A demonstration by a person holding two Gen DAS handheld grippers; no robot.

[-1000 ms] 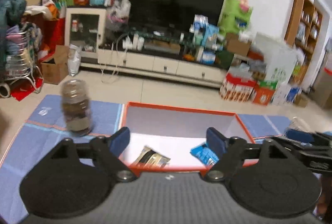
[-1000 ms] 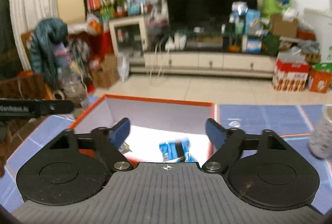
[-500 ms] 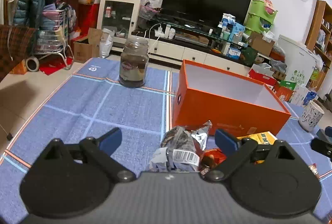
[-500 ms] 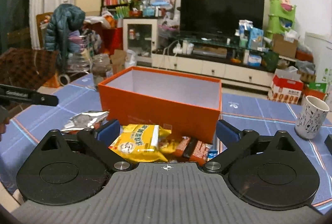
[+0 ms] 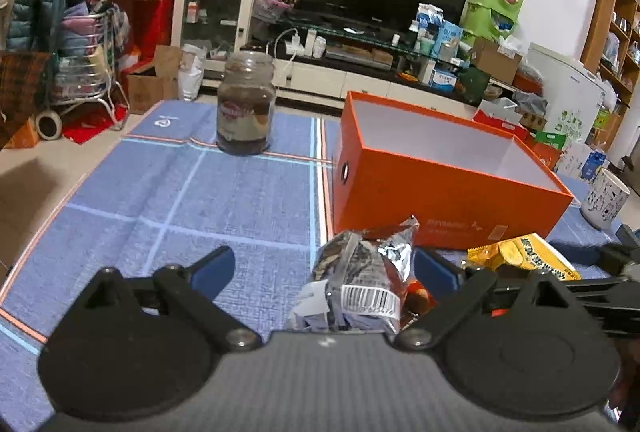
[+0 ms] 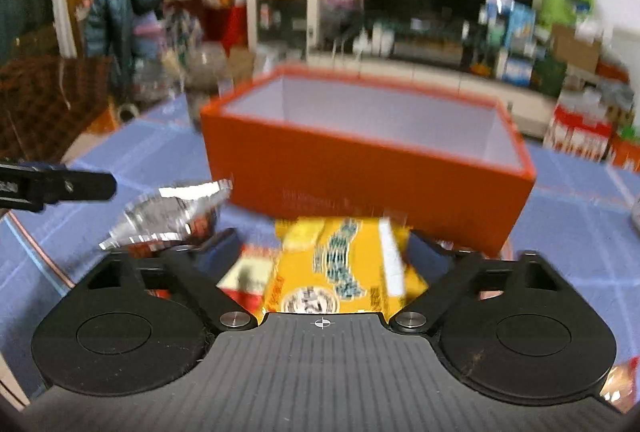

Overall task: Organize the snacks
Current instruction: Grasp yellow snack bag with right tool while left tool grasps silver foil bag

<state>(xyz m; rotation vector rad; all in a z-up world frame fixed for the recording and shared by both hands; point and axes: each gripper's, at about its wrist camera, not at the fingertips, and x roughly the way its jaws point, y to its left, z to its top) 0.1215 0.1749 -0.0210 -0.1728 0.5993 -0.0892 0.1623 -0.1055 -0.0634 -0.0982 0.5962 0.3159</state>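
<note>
Only the left view shows a mug (image 5: pixel 605 198), sharply.

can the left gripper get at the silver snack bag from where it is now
Probably yes. The left gripper is open, and the silver snack bag already lies between its fingers, close to the right one. Nothing lies on the bag; the orange box stands behind it.
</note>
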